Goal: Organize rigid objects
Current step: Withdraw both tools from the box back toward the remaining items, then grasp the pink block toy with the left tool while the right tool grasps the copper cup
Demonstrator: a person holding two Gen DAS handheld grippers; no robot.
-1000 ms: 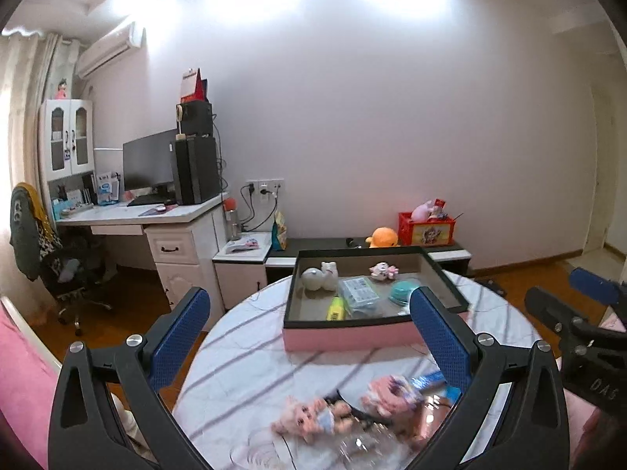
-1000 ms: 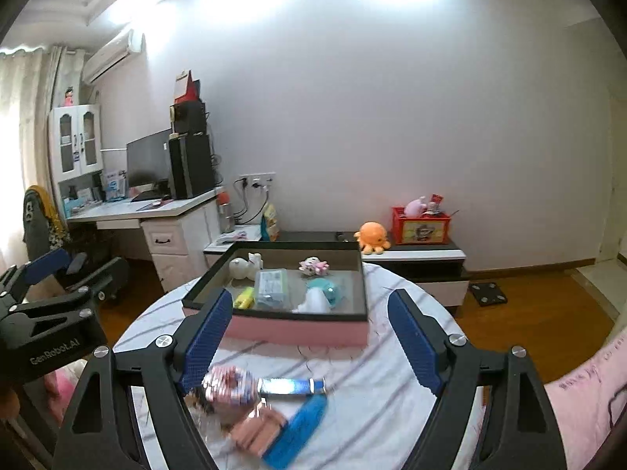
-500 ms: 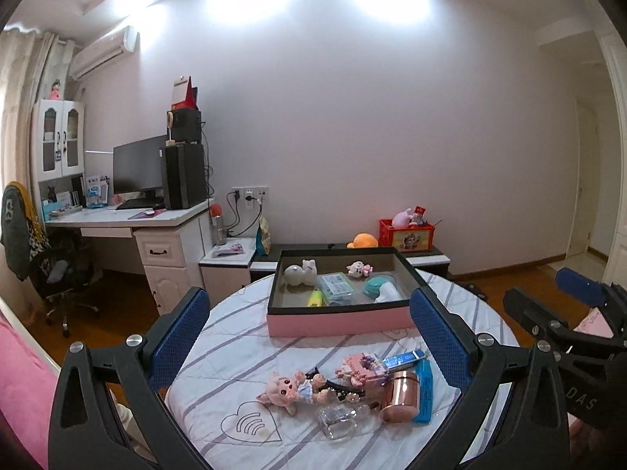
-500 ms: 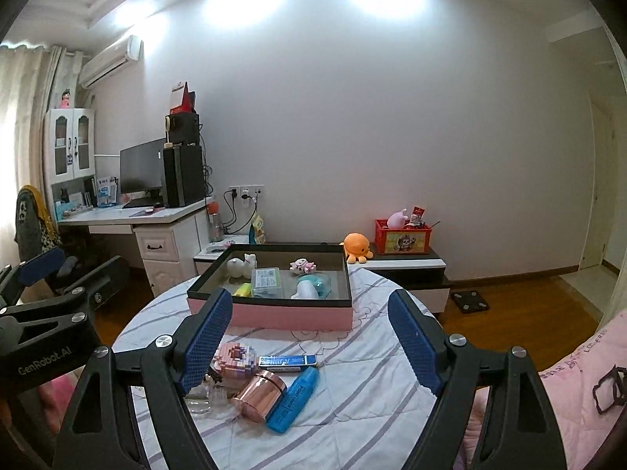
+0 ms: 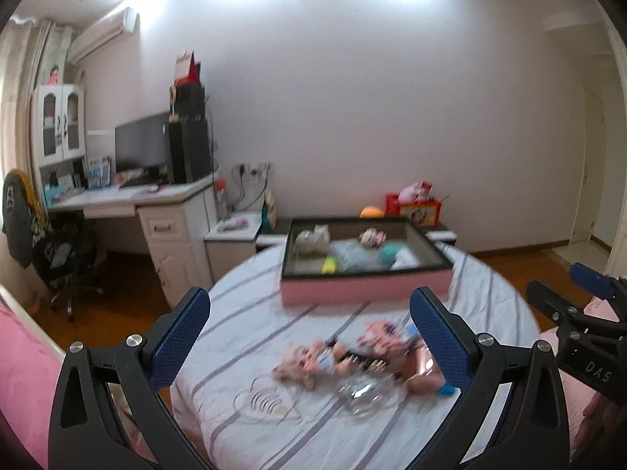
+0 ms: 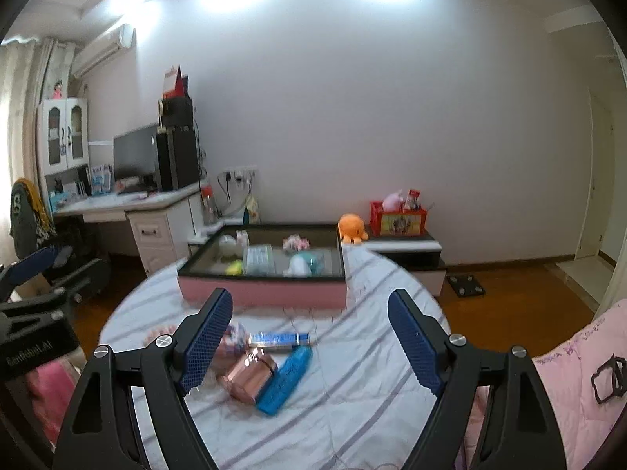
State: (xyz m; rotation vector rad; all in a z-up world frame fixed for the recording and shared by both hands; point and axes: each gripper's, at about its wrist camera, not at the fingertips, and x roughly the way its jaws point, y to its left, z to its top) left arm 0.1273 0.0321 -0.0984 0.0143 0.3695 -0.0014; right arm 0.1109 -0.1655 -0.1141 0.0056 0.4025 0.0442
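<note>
A pink box (image 5: 364, 291) with a dark rim stands at the far side of the round table and holds several small items; it also shows in the right wrist view (image 6: 262, 293). Loose objects lie nearer: a pink pig doll (image 5: 299, 362), a clear glass jar (image 5: 362, 391), a rose-gold jar (image 6: 249, 374), a blue bottle (image 6: 286, 378) and a blue tube (image 6: 280, 339). My left gripper (image 5: 309, 338) is open and empty above the doll. My right gripper (image 6: 309, 342) is open and empty above the blue bottle.
The round table (image 6: 372, 391) has a striped white cloth. A white desk with a monitor (image 5: 141, 152) stands at the left, a low cabinet (image 6: 403, 246) with an orange plush behind the table. Pink bedding (image 6: 568, 384) lies at the right.
Both grippers drew back and up from the table half a second ago, then came forward and lower again. Both stay open; nothing on the table has moved.
</note>
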